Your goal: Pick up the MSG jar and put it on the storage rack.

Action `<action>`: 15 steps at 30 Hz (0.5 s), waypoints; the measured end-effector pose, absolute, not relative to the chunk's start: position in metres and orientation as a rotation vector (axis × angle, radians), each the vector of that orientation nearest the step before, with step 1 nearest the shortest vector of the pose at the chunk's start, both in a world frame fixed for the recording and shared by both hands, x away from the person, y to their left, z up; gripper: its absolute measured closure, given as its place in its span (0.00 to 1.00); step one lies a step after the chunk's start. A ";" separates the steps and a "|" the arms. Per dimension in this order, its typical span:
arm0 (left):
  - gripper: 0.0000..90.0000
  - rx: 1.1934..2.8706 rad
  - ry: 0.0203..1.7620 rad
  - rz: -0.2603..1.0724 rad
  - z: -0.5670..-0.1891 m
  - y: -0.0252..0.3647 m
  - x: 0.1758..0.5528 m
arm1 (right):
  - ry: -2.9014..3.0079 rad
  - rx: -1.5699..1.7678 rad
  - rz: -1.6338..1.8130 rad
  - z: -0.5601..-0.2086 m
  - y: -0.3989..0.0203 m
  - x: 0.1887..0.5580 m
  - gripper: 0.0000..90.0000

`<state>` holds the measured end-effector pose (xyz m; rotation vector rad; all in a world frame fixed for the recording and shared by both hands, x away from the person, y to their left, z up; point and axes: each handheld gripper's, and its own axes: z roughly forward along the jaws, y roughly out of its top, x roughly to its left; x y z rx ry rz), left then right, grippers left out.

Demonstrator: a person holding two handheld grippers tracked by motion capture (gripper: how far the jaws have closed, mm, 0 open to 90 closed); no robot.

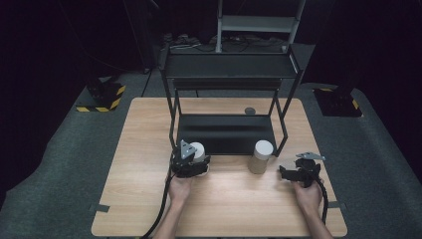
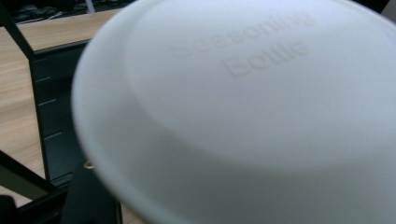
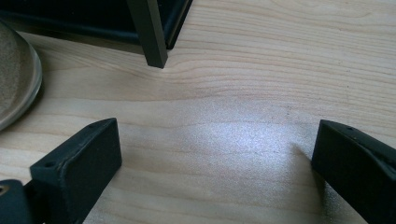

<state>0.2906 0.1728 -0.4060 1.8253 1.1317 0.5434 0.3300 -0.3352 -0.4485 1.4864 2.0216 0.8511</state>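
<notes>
**Left gripper clamps white-lidded bottle at the rack's front edge**

The left gripper has its jaws pinched on a cylindrical seasoning bottle with a white lid, held just in front of the black metal 2-tier rack on the light wooden table. In the left gripper view the white lid sits very close to the camera. A 2nd tan, white-lidded bottle stands near the rack's right leg. The right gripper rests beside it, its jaws spread wide over bare wood.
</notes>
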 end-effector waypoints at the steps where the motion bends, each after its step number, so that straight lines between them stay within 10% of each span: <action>1: 0.38 1.826 1.129 0.538 -0.404 0.174 0.291 | 2.021 1.486 0.851 -0.449 -0.335 0.330 0.01; 15: 0.38 1.843 1.115 0.434 -0.360 0.179 0.309 | 2.021 1.487 0.851 -0.448 -0.335 0.330 0.01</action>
